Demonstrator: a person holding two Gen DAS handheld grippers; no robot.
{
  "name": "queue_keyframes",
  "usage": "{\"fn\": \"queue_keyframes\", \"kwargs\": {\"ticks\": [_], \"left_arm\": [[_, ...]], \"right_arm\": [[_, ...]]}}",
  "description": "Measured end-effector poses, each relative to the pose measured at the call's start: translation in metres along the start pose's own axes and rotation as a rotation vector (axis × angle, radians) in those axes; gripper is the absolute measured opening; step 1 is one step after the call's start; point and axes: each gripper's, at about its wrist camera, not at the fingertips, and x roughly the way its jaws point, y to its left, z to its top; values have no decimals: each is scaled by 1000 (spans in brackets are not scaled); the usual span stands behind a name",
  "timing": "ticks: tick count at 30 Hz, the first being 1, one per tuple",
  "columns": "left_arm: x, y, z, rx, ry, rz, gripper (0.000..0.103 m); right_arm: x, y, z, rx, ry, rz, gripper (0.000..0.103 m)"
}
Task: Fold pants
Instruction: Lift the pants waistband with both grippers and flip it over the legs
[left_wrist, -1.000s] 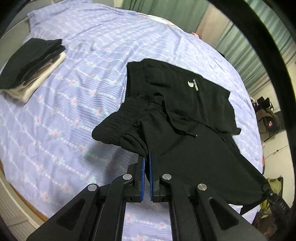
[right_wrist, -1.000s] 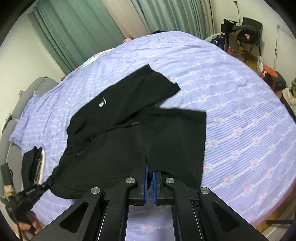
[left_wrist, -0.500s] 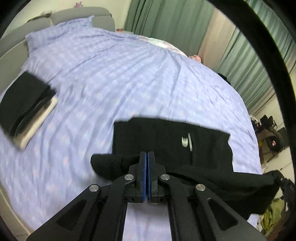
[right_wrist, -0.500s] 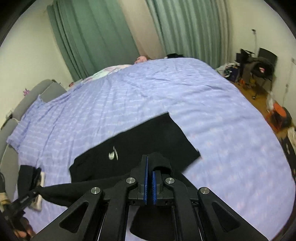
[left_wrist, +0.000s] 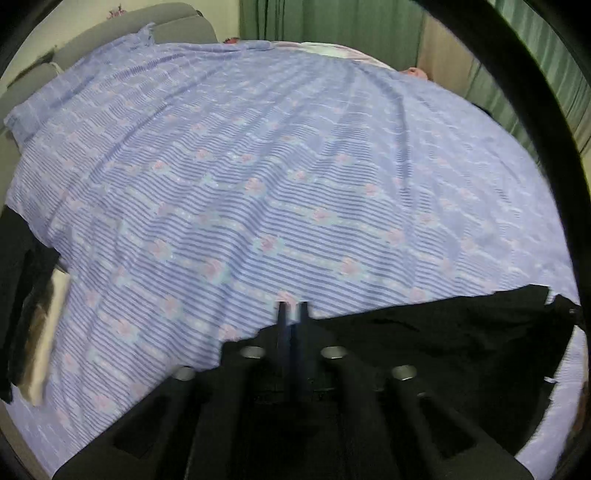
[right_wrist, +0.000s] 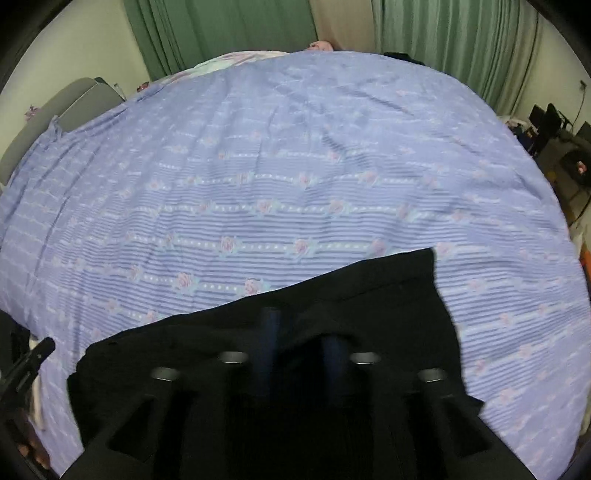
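The left gripper (left_wrist: 293, 314) has its two blue-padded fingers (left_wrist: 282, 321) nearly together, with only a thin slit of bedsheet showing between them at the tips; whether any cloth is pinched lower down cannot be told, since the frame is blurred and the black fabric merges with the black gripper body. The right gripper (right_wrist: 301, 332) stands wider, its blue pads clearly apart, and a fold of the black pants (right_wrist: 369, 295) bulges up between them without being clamped. The pants lie flat on the near part of the bed, directly under and in front of both grippers. In the right wrist view their far edge runs as a fairly straight diagonal, rising from the lower left to a squared corner at upper right, then the side edge drops back toward the camera. In the left wrist view the pants (left_wrist: 443, 350) stretch from the gripper out to the right, ending beside the other gripper's black tip at the frame edge. Beyond that far edge the lilac striped floral bedsheet (left_wrist: 277, 166) spreads wide and lightly wrinkled up to the grey headboard and the green curtains (right_wrist: 229, 29). A stack of folded dark and cream clothes (left_wrist: 33, 314) sits on the sheet at the far left, well apart from the pants.
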Motion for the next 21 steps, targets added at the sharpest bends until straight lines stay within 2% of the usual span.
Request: {"fn": "queue_keyframes", "kwargs": {"ticks": [1,2,4,6,8,10,12,15,18,21], "left_arm": [[-1,1,-1,8,-12,9,41],[-8,3,-2,13,-34,11,50],[-27,0,-12,67,-88,5,52],[-46,-9,-28,166,-132,-17,58],[-66,-22,-53,280,-158,-84,59],[-80,-38,-76,378,-169,-148,59],[-94,-62,-110,499,-169,-239,59],[-103,-97,-147,630,-141,-362,59],[-102,-141,-181,803,-115,-452,59],[-96,-175,-204,940,-117,-511,59]], "right_arm": [[-4,3,-2,-18,-31,-17,60],[-12,7,-5,-45,-73,-42,65],[-36,12,-15,-116,-170,-90,70],[-65,12,-31,-175,-257,-113,78],[-95,7,-54,-241,-323,-122,81],[-117,-3,-77,-292,-350,-125,81],[-132,-19,-108,-307,-327,-124,81],[-139,-42,-146,-276,-250,-110,81],[-135,-70,-184,-197,-151,-105,80],[-128,-92,-213,-101,-80,-76,71]]}}
